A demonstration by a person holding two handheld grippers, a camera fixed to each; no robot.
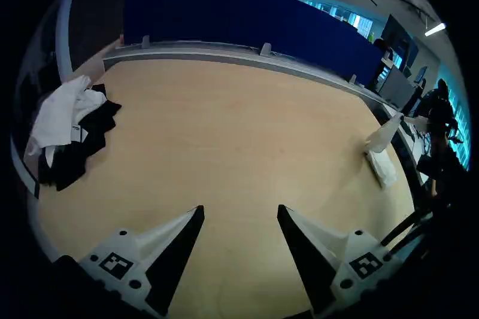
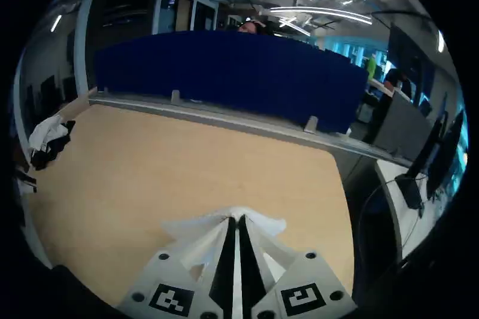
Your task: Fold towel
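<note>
At six o'clock in the left gripper view, the left tongs (image 1: 240,207) are held wide open above the table (image 1: 239,127), with nothing gripped. A white towel (image 1: 381,142) is seen at three o'clock, partly lifted near the table's edge. A heap of white and black clothes (image 1: 66,130) is piled at nine o'clock. At six o'clock in the right gripper view, the right tongs (image 2: 238,218) are closed tight on a bunched fold of the towel.

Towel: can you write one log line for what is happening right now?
left tool: open, above table | right tool: shut on white towel, part lifted | black-and-white cloth pile: at table edge
</note>
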